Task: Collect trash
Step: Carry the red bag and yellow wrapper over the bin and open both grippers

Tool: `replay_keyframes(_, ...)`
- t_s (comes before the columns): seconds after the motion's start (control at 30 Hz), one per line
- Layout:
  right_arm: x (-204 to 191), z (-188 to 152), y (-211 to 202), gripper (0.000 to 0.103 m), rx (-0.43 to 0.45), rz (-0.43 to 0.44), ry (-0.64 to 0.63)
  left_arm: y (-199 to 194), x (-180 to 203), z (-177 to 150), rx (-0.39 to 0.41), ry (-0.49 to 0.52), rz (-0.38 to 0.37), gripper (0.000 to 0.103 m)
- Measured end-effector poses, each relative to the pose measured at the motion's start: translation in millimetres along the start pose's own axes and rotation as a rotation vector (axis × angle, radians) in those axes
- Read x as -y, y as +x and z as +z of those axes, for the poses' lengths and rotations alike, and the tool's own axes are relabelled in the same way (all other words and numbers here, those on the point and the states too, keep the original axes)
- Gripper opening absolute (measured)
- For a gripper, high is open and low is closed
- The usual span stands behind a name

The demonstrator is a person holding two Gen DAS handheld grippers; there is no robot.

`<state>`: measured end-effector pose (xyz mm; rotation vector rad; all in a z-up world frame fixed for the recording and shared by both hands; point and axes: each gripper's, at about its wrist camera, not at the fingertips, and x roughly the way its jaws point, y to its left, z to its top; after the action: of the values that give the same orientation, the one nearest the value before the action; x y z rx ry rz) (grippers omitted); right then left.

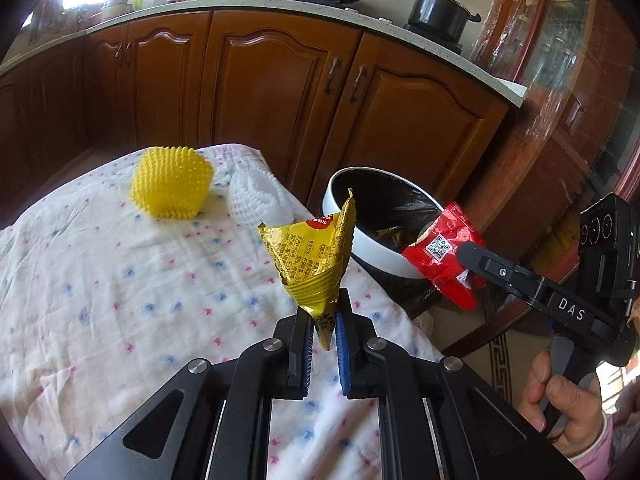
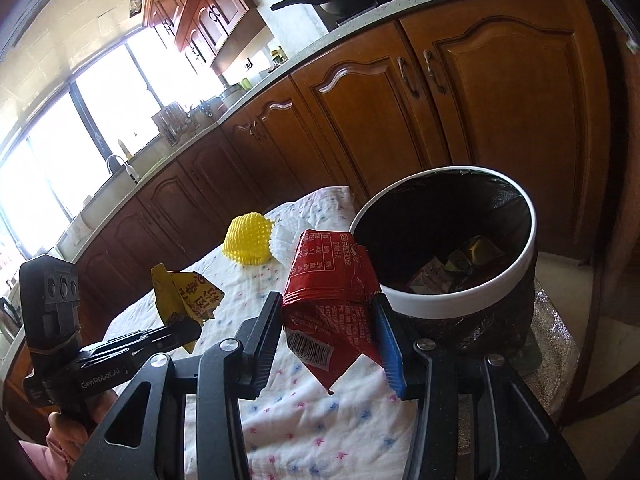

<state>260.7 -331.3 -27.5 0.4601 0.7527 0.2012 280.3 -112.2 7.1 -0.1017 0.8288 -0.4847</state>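
On the table's white cloth (image 1: 120, 264) dotted with pink and blue lie a spiky yellow foam net (image 1: 172, 182) and a white one (image 1: 258, 200) beside it, with wooden cabinets (image 1: 280, 92) and a pale countertop (image 1: 240, 4) behind. Held above the cloth, the left gripper (image 1: 323, 316) pinches a yellow wrapper (image 1: 314, 256). The right gripper (image 2: 328, 320) clamps a red wrapper (image 2: 328, 280) just beside the white-rimmed, black-lined bin (image 2: 460, 300) at the table's edge.
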Motion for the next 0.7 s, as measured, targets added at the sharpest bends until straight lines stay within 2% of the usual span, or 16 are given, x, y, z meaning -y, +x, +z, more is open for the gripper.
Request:
replay_keyframes(0.33,41,31,-10,0.046,0.050,-0.061,0.041,49,40,44,-0.023,0.114,-0.038,0.008)
replay_keyframes(0.7,77,66,15,0.046,0.008,-0.119,0.055,128,56,85,-0.126,0.155,-0.056,0.008)
